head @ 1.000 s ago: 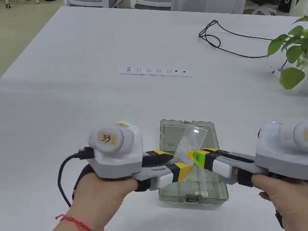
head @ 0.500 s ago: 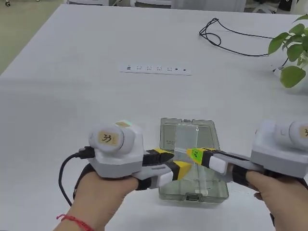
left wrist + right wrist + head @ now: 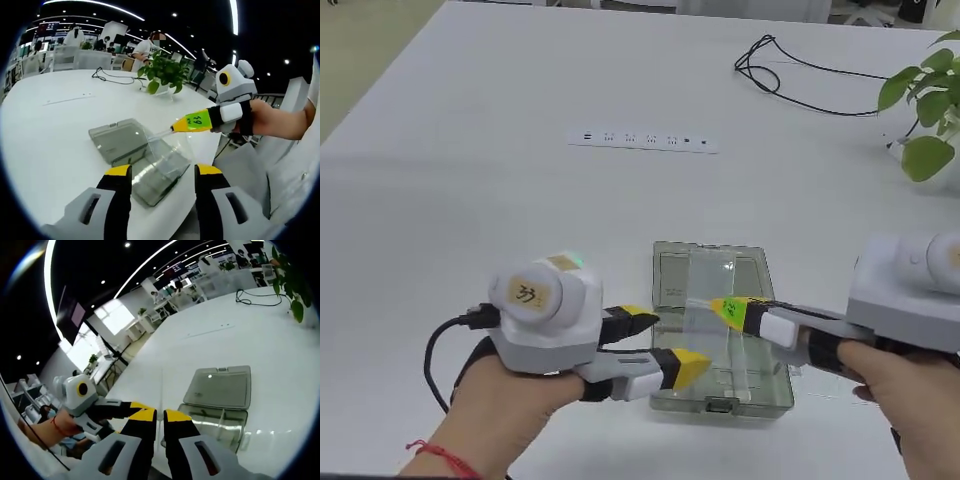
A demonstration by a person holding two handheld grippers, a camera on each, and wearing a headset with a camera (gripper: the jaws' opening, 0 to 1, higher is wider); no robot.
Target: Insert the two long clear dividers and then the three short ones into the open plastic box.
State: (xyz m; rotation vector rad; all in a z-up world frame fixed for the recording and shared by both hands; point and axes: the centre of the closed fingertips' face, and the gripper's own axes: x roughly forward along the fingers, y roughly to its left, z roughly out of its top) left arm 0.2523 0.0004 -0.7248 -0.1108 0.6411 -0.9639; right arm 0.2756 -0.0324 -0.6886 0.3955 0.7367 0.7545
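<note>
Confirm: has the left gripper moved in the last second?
Yes. The left gripper has drawn back leftward, away from the middle of the box, and its fingers have opened.

A clear, grey-tinted plastic box (image 3: 760, 400) lies open on the white tabletop (image 3: 520, 200), its lid flat behind it. A clear divider (image 3: 167, 152), pinched in the right gripper (image 3: 720, 308), hangs over the box's base.

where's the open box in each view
Head view: box at bottom centre, between the two grippers.
Left gripper view: box at centre, just above the jaws.
Right gripper view: box right of centre, in the lower half.
Shared landmark: the plant, farther off on the table than the box in every view.
</note>
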